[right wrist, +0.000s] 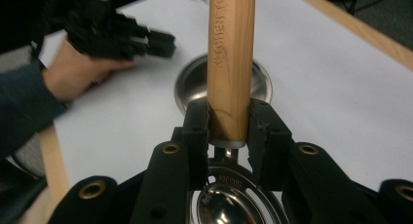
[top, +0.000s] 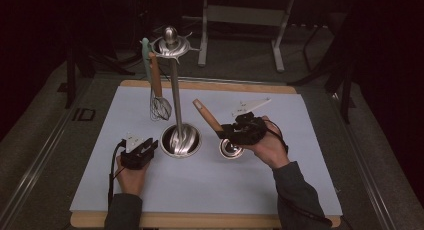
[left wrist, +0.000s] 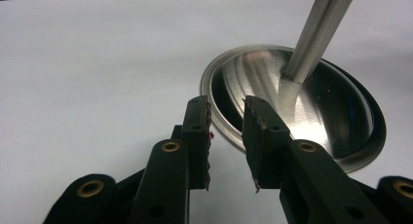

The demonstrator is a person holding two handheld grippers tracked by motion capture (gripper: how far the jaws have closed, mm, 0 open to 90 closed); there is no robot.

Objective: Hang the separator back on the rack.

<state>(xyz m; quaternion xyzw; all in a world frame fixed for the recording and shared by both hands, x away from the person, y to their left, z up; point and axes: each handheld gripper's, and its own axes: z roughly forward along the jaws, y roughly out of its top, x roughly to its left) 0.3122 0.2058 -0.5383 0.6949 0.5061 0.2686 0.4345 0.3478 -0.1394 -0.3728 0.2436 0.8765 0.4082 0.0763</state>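
A steel utensil stand point(top: 176, 97) rises from a round dished base point(top: 181, 140) at the mat's middle. A whisk point(top: 160, 108) with a wooden handle and a mint-green utensil point(top: 146, 55) hang from its top hooks. My right gripper point(top: 223, 134) is shut on the wooden handle point(right wrist: 231, 63) of a slotted steel spoon, whose bowl point(top: 231, 149) lies low on the mat right of the base. The handle tilts up and to the left. My left gripper point(top: 149, 146) rests left of the base, open by a narrow gap point(left wrist: 226, 136) with nothing in it, and the base rim point(left wrist: 219, 121) is just beyond.
A pale mat point(top: 280, 170) covers a wooden board point(top: 210, 221). A table frame point(top: 240, 15) stands on the dark floor behind. In the right gripper view, a hand holding the left gripper point(right wrist: 117, 31) sits beside the stand's base point(right wrist: 192, 85).
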